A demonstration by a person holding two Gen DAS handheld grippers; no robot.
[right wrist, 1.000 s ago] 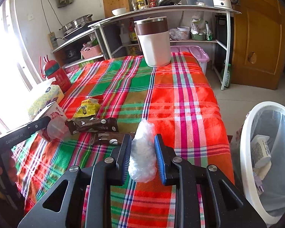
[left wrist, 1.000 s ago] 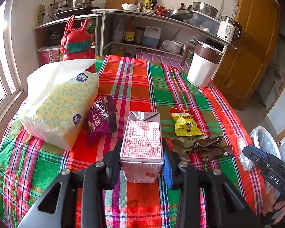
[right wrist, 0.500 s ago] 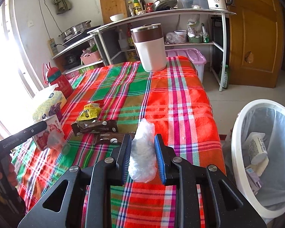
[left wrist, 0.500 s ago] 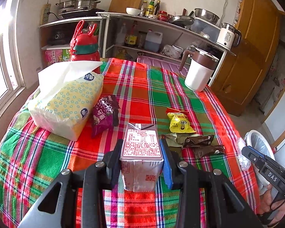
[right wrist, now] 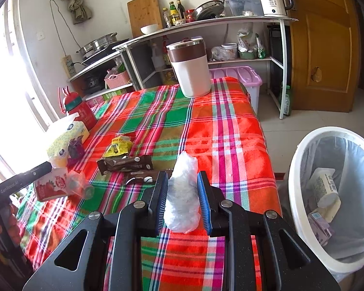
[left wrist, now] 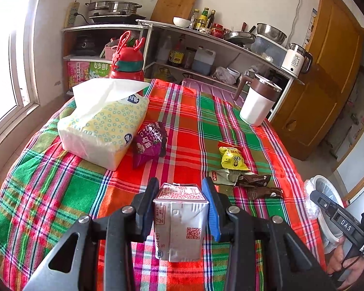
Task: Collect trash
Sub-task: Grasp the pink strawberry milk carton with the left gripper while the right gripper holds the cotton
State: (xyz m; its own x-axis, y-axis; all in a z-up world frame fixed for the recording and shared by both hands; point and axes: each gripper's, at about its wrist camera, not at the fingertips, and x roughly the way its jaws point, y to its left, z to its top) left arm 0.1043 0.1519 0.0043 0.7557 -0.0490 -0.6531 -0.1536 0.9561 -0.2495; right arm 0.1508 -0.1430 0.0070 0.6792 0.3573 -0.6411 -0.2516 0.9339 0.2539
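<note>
My left gripper [left wrist: 180, 194] is shut on a silver and pink milk carton [left wrist: 180, 220] and holds it above the plaid tablecloth [left wrist: 186, 126]. My right gripper [right wrist: 182, 189] is shut on a crumpled clear plastic bag [right wrist: 183, 194], above the table's right side. The white trash bin [right wrist: 301, 169] with a liner stands on the floor to the right and holds a few discarded cartons. On the table lie a yellow snack wrapper [left wrist: 231, 158], two brown wrappers [left wrist: 257, 184] and a purple wrapper [left wrist: 149, 144].
A tissue pack [left wrist: 104, 126] and a red bottle [left wrist: 127, 60] sit at the table's left. A white and brown jug [left wrist: 258, 101] stands at the far right corner. Shelves with kitchenware line the back wall. A wooden door [right wrist: 325, 43] is at the right.
Both grippers have risen and drawn back from the table with their loads. The carton now hangs more upright, showing its silver side. The bin shows more fully in the right wrist view.
</note>
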